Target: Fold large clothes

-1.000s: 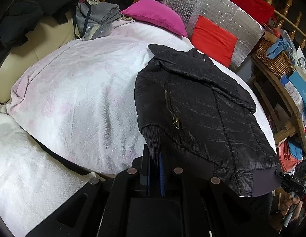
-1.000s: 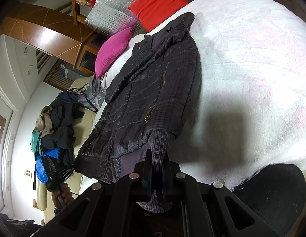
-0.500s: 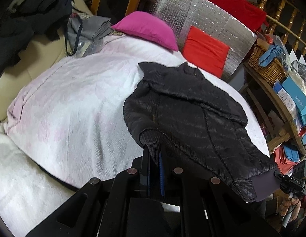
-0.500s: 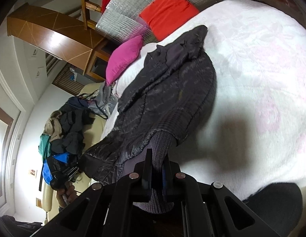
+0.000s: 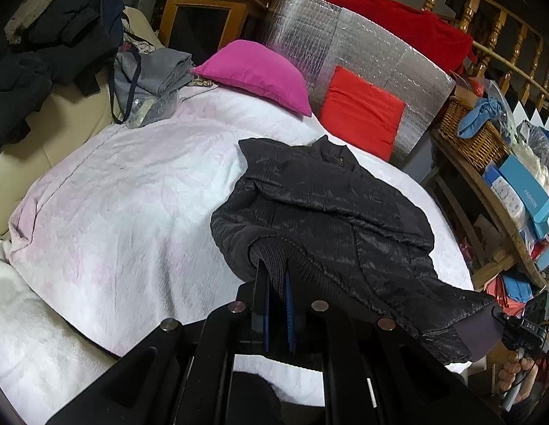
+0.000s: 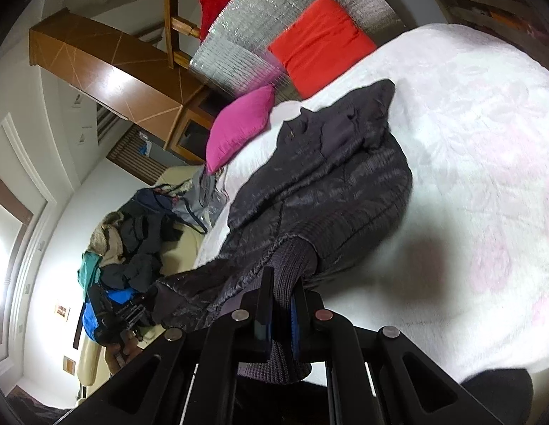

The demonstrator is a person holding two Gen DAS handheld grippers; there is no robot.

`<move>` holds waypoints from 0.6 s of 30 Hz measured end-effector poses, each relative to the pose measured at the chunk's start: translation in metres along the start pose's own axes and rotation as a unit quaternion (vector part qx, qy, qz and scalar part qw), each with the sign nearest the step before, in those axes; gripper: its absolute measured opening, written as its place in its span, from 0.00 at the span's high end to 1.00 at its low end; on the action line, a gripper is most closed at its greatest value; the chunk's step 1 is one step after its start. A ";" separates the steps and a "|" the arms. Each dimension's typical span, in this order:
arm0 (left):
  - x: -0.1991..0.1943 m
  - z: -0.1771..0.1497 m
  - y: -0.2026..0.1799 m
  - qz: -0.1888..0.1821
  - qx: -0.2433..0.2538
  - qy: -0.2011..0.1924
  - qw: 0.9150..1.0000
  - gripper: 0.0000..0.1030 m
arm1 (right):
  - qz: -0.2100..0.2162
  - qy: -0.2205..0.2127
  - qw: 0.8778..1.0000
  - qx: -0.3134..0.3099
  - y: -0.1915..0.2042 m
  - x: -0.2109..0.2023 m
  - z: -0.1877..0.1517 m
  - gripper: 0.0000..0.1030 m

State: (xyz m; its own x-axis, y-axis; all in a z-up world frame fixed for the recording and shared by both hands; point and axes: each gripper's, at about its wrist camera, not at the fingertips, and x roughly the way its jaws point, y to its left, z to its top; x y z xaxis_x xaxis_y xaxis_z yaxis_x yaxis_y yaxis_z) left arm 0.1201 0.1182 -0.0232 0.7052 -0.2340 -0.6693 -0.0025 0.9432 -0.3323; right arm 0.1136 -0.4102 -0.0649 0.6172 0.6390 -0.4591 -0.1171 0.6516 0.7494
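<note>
L gripper [image 5: 276, 276] and R gripper [image 6: 281, 290] clamped on quilted jacket [image 5: 331, 212] ribbed hem; hem since raised off bedspread [image 5: 115, 212], body bunching, fold underway.

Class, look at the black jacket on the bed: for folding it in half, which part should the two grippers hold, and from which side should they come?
Grip the jacket by its ribbed hem, one gripper at each corner, coming from the bed's near edge. The knit band is thick and firm, and the collar lies far off by the pillows. Both the left gripper and right gripper are shut on that ribbing.
</note>
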 end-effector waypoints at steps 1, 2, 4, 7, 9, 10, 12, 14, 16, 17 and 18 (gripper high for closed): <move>0.001 0.003 -0.001 -0.001 0.000 -0.002 1.000 0.93 | 0.001 -0.002 1.000 0.000 0.001 0.000 0.003 0.92; 0.001 0.005 -0.001 -0.002 0.000 -0.004 1.000 0.93 | 0.001 -0.004 1.000 0.000 0.002 0.000 0.006 0.92; 0.001 0.008 -0.002 -0.003 -0.002 -0.008 1.000 0.93 | 0.002 -0.007 1.000 -0.002 0.004 0.000 0.011 0.92; 0.000 0.014 -0.004 -0.005 -0.002 -0.015 1.000 0.93 | 0.004 -0.010 1.000 -0.003 0.008 0.001 0.017 0.92; 0.001 0.018 -0.005 -0.006 -0.001 -0.017 1.000 0.93 | 0.004 -0.013 1.000 -0.005 0.010 0.001 0.021 0.92; 0.002 0.020 -0.005 -0.006 -0.001 -0.017 1.000 0.93 | 0.004 -0.014 1.000 -0.005 0.011 0.002 0.023 0.92; 0.004 0.024 -0.007 -0.007 0.000 -0.021 1.000 0.93 | 0.005 -0.017 1.000 -0.006 0.012 0.003 0.027 0.92; 0.005 0.028 -0.008 -0.008 0.001 -0.023 1.000 0.93 | 0.006 -0.020 1.000 -0.006 0.013 0.004 0.031 0.92; 0.007 0.032 -0.009 -0.008 0.002 -0.025 1.000 0.93 | 0.007 -0.023 1.000 -0.007 0.015 0.005 0.034 0.92; 0.008 0.034 -0.010 -0.008 0.003 -0.026 1.000 0.93 | 0.007 -0.025 1.000 -0.007 0.016 0.005 0.036 0.92; 0.009 0.036 -0.010 -0.008 0.003 -0.028 1.000 0.93 | 0.008 -0.026 1.000 -0.008 0.017 0.006 0.037 0.92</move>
State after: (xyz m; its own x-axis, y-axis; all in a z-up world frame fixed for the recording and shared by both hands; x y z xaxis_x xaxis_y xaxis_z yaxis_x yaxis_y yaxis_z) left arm 0.1518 0.1149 -0.0015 0.7431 -0.2356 -0.6264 0.0128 0.9408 -0.3387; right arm 0.1442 -0.4106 -0.0370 0.6541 0.6276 -0.4222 -0.1393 0.6485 0.7483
